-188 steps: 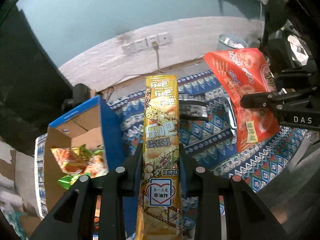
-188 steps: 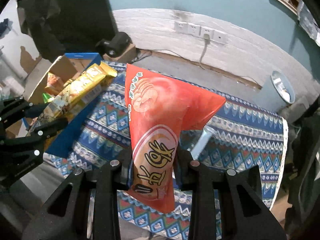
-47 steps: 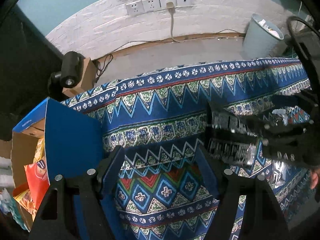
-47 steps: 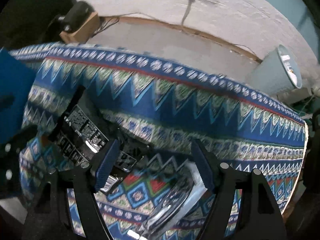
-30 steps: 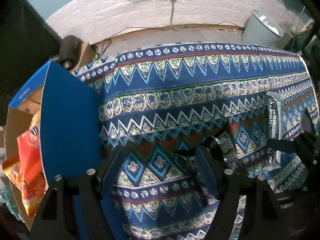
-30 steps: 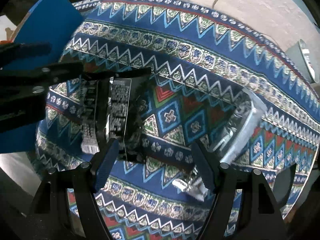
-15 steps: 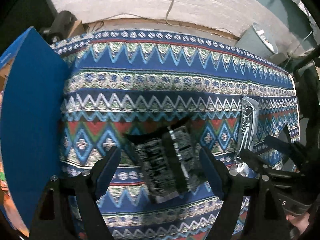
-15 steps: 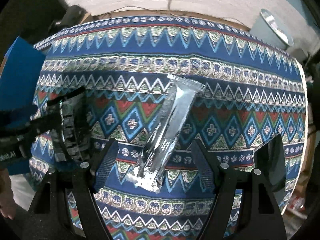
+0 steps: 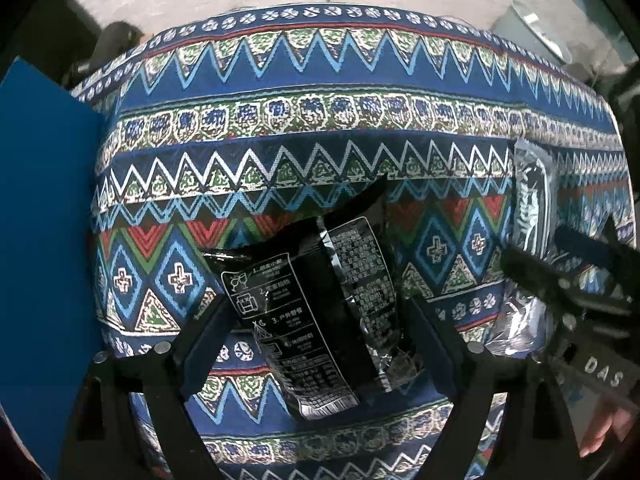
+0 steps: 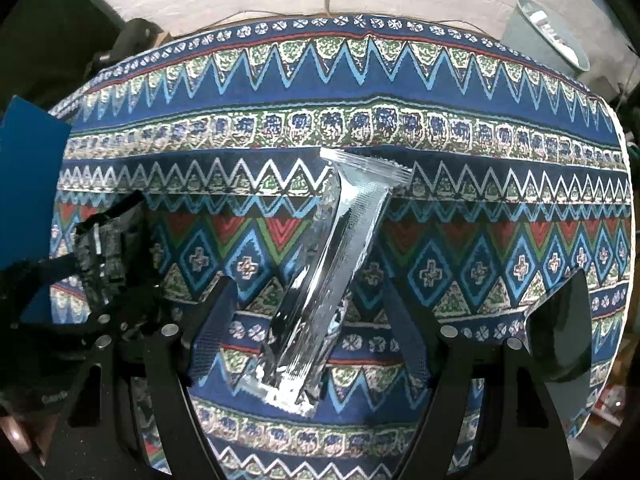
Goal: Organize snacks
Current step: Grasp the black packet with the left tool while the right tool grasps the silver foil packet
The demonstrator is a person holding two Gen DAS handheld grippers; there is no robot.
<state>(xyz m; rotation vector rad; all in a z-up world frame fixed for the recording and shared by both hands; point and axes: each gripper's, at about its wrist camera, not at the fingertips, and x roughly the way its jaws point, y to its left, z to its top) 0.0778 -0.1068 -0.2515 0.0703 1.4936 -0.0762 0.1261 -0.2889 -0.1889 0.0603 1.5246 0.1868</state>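
— Two packets left on the bench (image 9: 304, 76)?
— Yes. Left gripper (image 9: 320, 332), jaws just widened, now straddles the black packet (image 9: 316, 304) untouched; right gripper (image 10: 308, 320), open, brackets the silver packet (image 10: 328, 276).

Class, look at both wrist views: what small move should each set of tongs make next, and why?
Probably lower and close. The left tongs stand open astride the black snack bag, the right tongs open astride the silver packet. Both lie flat on the patterned cloth, untouched by any pad.
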